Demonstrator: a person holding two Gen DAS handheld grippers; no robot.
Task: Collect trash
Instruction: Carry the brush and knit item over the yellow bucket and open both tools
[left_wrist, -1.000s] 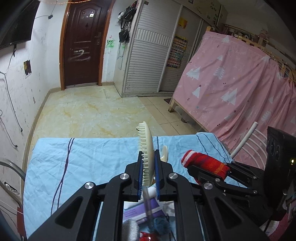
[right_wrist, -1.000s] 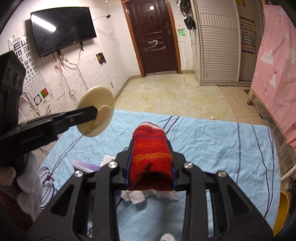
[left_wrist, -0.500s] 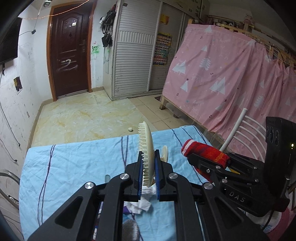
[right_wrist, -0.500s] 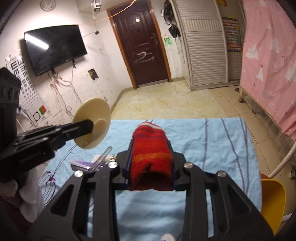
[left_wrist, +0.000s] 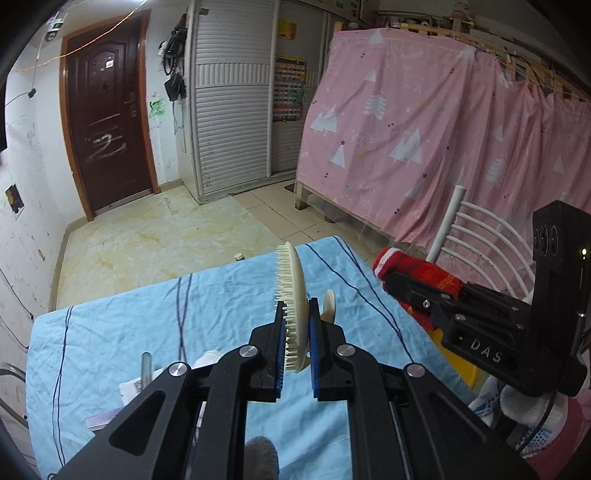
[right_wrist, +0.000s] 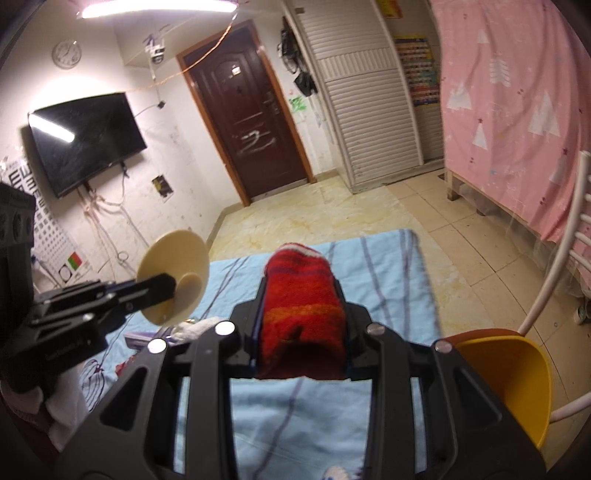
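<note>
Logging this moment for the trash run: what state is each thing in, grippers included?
Left gripper: shut on the brush.
Cream round brush: held on edge, off the table.
Right gripper: shut on the sock.
Red striped sock: clamped, lifted.
Brown door: closed.
TV: off.
Crumpled tissue: lying on the blue cloth.
</note>
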